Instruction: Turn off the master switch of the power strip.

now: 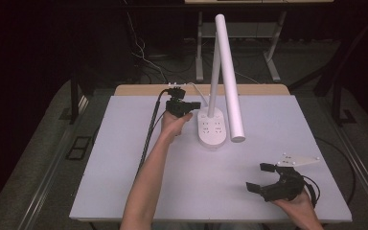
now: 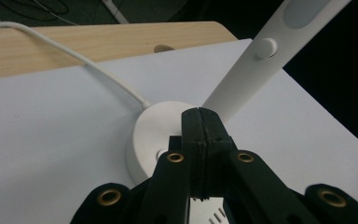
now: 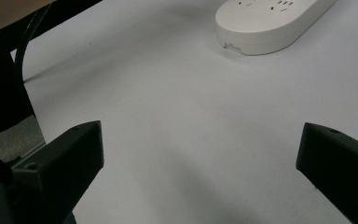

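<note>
The left gripper (image 1: 195,104) is out over the far half of the table (image 1: 124,182), its jaws clenched flat together with nothing between them. In the left gripper view those pressed jaws (image 2: 200,140) sit directly over the near edge of a round white lamp base (image 2: 156,128); whether they touch it cannot be told. Beyond the jaw tips the lamp's white arm (image 2: 251,74) slants up and away to the right, with a small round knob (image 2: 265,48) on it. A white cord (image 2: 74,53) leaves the base on the far left side of the gripper and curves off across the table toward its wooden far edge (image 2: 98,44).

From the high view, a white power strip (image 1: 212,128) with rows of sockets lies just to the right of the left gripper, and the lamp's long white tube head (image 1: 230,76) hangs over it, its lower end (image 1: 237,138) beyond the strip's right side.

The right gripper (image 1: 260,177) is held low at the near right corner of the table, well apart from the lamp, with its jaws spread wide and empty. In the right gripper view, bare table lies between the two black jaws, and the rounded end of the power strip (image 3: 270,23) lies far ahead, toward the upper right. The grey three-cornered plate (image 1: 299,161) sits on the far side of this gripper.
</note>
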A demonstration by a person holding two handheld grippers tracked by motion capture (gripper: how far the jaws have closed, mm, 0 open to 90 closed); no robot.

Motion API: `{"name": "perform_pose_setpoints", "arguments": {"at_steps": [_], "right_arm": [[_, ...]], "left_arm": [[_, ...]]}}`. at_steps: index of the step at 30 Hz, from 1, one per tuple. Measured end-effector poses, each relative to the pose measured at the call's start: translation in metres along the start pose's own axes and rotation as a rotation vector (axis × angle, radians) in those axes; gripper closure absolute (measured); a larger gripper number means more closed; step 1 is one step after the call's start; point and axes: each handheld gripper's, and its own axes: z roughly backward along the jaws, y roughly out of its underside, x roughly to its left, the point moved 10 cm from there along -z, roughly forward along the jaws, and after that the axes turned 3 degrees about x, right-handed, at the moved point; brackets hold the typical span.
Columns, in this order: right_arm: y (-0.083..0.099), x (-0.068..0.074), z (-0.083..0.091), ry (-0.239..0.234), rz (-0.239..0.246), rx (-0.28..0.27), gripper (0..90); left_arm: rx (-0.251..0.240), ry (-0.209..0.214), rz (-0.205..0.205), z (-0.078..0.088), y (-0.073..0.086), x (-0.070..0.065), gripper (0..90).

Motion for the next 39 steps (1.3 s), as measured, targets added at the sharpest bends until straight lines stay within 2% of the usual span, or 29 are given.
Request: {"name": "perform_pose_setpoints", "arguments": {"at_steps": [2,3,4,8,9,10,12,18,19,20,28,30,33,39], "right_arm": [[0.0,0.0,0.0,0.0,0.003,-0.001,0.0],[0.0,0.0,0.0,0.0,0.003,-0.001,0.0],[0.0,0.0,0.0,0.0,0.003,-0.001,0.0],[0.0,0.0,0.0,0.001,0.003,0.0,0.0],[0.0,0.0,0.0,0.001,0.002,0.0,0.0],[0.0,0.0,0.0,0.001,0.001,-0.001,0.0],[0.0,0.0,0.0,0.0,0.0,-0.001,0.0],[0.0,0.0,0.001,0.001,-0.003,-0.004,0.0],[0.0,0.0,0.001,0.001,-0.003,-0.007,0.0],[0.0,0.0,0.001,0.001,-0.003,-0.007,0.0],[-0.001,0.0,0.002,0.0,-0.002,-0.011,0.0],[-0.001,0.001,0.002,0.0,-0.005,-0.008,0.0],[-0.001,0.0,0.003,0.004,-0.003,-0.013,0.0],[-0.001,-0.002,0.004,0.009,-0.007,-0.021,0.0]], "left_arm": [[-0.005,0.013,-0.004,0.008,0.0,-0.001,81.3],[-0.013,0.017,-0.015,0.011,0.0,0.0,81.3],[-0.011,0.017,-0.023,0.016,0.0,0.001,76.9],[-0.022,0.03,-0.038,0.03,0.0,0.0,70.3],[-0.03,0.029,-0.039,0.033,0.0,0.0,67.2],[-0.035,0.032,-0.034,0.037,0.0,0.0,59.7],[-0.039,0.039,-0.023,0.044,0.001,-0.001,57.5],[-0.058,0.092,-0.027,0.062,0.009,-0.006,37.8],[-0.061,0.101,-0.031,0.064,0.01,-0.007,32.2],[-0.061,0.101,-0.031,0.067,0.012,-0.007,32.2],[-0.048,0.108,-0.064,0.086,0.033,-0.011,11.9],[-0.052,0.092,-0.087,0.092,0.038,-0.012,6.0],[-0.039,0.086,-0.094,0.097,0.046,-0.014,0.0],[-0.042,0.07,-0.125,0.112,0.06,-0.022,0.0]]}}
